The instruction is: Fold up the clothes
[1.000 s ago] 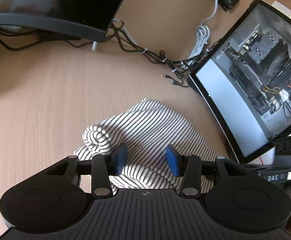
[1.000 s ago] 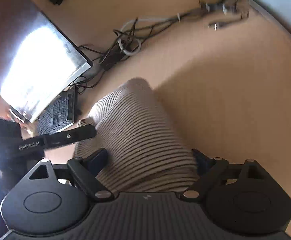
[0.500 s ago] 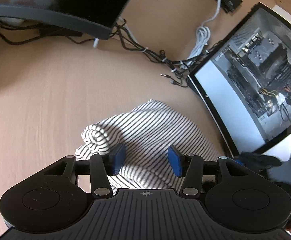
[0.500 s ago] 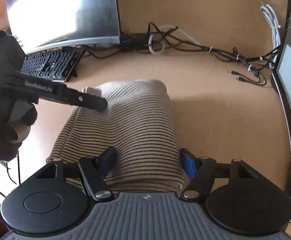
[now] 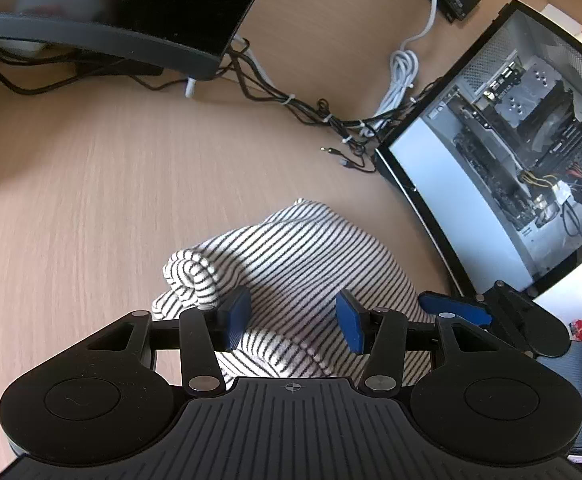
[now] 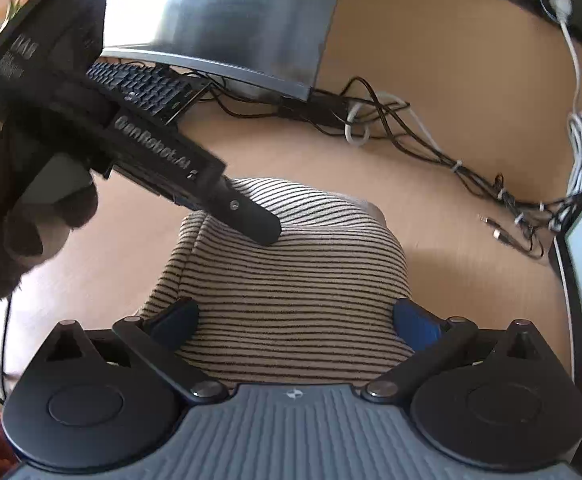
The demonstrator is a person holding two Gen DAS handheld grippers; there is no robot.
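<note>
Both claws gape over the shirt point(image 6: 291, 280), left claw point(image 5: 293, 320) and right claw point(image 6: 295, 320); we should press flat and square its edges on the table point(image 5: 111, 200).

Left gripper point(image 5: 291, 318): jaws parted, angled downward, gripped by a dark-gloved hand point(image 6: 31, 208). Right gripper point(image 6: 293, 318): jaws spread wide, wider than left, low and level.
</note>
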